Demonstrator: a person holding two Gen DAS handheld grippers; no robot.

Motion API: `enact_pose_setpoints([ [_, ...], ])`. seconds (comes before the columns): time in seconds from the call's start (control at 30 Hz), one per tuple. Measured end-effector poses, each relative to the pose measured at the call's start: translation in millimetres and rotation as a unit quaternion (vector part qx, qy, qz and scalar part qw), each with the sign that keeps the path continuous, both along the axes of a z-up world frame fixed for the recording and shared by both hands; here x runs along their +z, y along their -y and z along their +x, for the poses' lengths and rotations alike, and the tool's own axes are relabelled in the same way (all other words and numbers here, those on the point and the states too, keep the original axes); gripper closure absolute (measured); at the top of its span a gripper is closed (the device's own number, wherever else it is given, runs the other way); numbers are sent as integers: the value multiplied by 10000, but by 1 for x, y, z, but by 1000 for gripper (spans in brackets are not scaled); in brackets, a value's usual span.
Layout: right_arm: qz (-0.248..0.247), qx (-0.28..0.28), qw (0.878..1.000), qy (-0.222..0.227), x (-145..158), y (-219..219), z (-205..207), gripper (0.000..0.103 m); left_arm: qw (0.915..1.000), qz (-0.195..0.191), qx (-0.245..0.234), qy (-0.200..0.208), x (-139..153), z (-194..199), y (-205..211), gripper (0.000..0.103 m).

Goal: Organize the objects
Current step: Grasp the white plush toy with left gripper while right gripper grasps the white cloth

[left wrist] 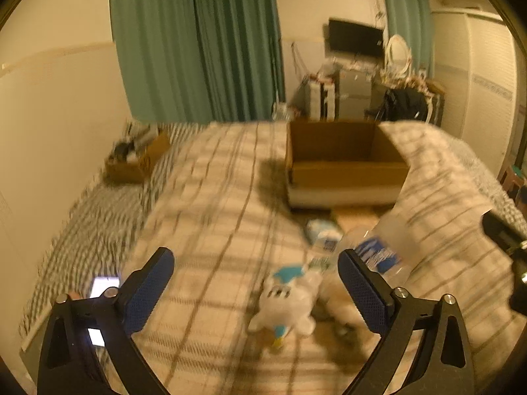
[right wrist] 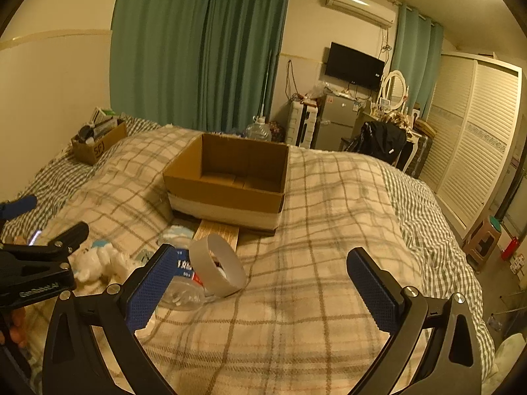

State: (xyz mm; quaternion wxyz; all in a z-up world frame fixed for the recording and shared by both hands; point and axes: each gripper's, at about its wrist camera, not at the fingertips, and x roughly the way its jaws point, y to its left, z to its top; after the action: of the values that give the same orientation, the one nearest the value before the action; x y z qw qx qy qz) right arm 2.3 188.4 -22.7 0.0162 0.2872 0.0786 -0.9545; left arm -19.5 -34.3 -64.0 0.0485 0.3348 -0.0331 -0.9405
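An open cardboard box (right wrist: 227,181) stands on the checked blanket; it also shows in the left wrist view (left wrist: 346,164). A white plush toy (left wrist: 286,302) lies just ahead of my open, empty left gripper (left wrist: 257,293); it also shows in the right wrist view (right wrist: 98,263). A clear plastic bottle with a blue label (right wrist: 184,283) lies beside a white tape ring (right wrist: 219,268), just ahead-left of my open, empty right gripper (right wrist: 263,279). The bottle (left wrist: 378,253) sits by the left gripper's right finger. A small blue-white packet (left wrist: 322,232) lies before the box.
A smaller cardboard box of items (right wrist: 98,141) sits at the bed's far left. A flat wooden board (right wrist: 219,233) lies under the big box. A phone screen (left wrist: 103,286) glows at the left. A cluttered desk, a fridge (right wrist: 336,121) and a wardrobe (right wrist: 477,138) stand beyond.
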Motion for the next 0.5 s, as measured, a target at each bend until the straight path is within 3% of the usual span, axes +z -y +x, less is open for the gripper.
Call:
enact_pose_setpoints([
  [0.2, 76, 161, 9995, 262, -19, 9, -3, 0, 9977, 268, -100, 614, -34, -8, 6, 11],
  [0.27, 121, 196, 9992, 328, -23, 13, -3, 0, 9960, 406, -238, 760, -39, -11, 7, 24],
  [0.33, 143, 217, 9990, 361, -26, 16, -3, 0, 9923, 612, -452, 982, -48, -14, 6, 58],
  [0.5, 184, 386, 9979, 489, -31, 29, -5, 0, 9922, 737, -649, 762, -37, -3, 9, 59],
])
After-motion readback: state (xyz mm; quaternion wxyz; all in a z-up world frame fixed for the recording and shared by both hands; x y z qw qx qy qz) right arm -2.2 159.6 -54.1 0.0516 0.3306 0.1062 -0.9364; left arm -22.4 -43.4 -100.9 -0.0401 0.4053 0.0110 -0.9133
